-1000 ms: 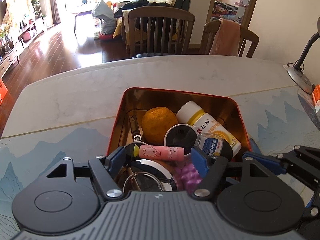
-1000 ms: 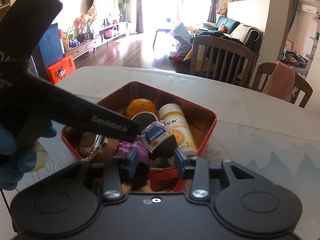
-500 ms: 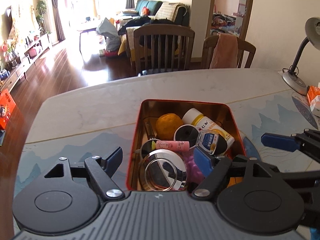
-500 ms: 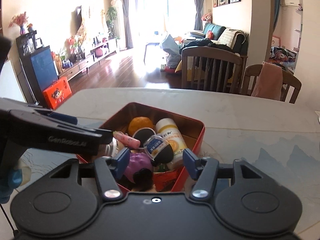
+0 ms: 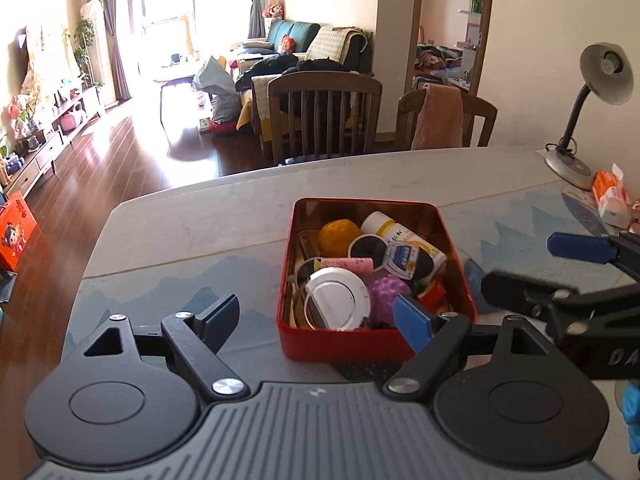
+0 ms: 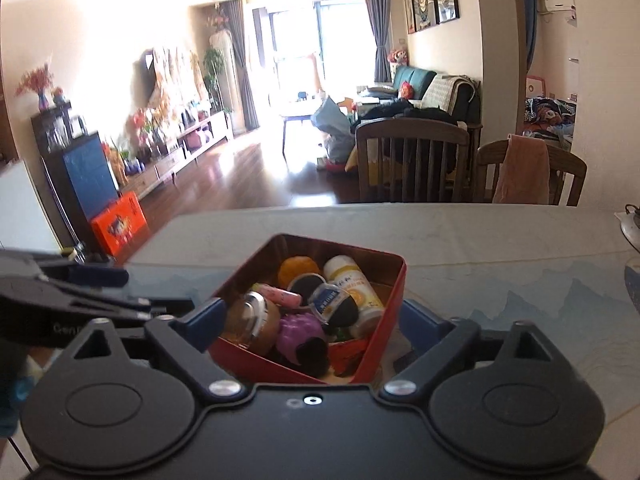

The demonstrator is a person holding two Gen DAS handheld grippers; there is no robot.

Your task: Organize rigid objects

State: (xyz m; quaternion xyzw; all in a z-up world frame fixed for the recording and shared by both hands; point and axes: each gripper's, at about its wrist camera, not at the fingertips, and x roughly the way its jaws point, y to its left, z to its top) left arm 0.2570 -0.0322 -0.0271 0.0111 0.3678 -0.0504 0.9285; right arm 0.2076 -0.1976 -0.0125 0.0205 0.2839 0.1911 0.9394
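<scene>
A red tin box (image 5: 360, 348) stands on the table, also in the right wrist view (image 6: 376, 356). It holds an orange (image 5: 338, 235), a white pill bottle (image 5: 404, 236), a pink tube (image 5: 354, 265), a silver-lidded jar (image 5: 336, 300), a purple toy (image 5: 388, 291) and black round containers. My left gripper (image 5: 316, 320) is open and empty, pulled back above the box's near edge. My right gripper (image 6: 312, 320) is open wide and empty, its fingers either side of the box's near corner. It also shows at the right in the left wrist view (image 5: 580, 264).
A grey desk lamp (image 5: 576, 156) and orange-white packets (image 5: 610, 196) sit at the table's far right. Two wooden chairs (image 5: 324, 116) stand behind the far edge, one with a pink towel (image 5: 438, 116). The table's left edge drops to wooden floor.
Both grippers have drawn back and upward from the box's contents. Their jaws have opened wider. The items stay in the box.
</scene>
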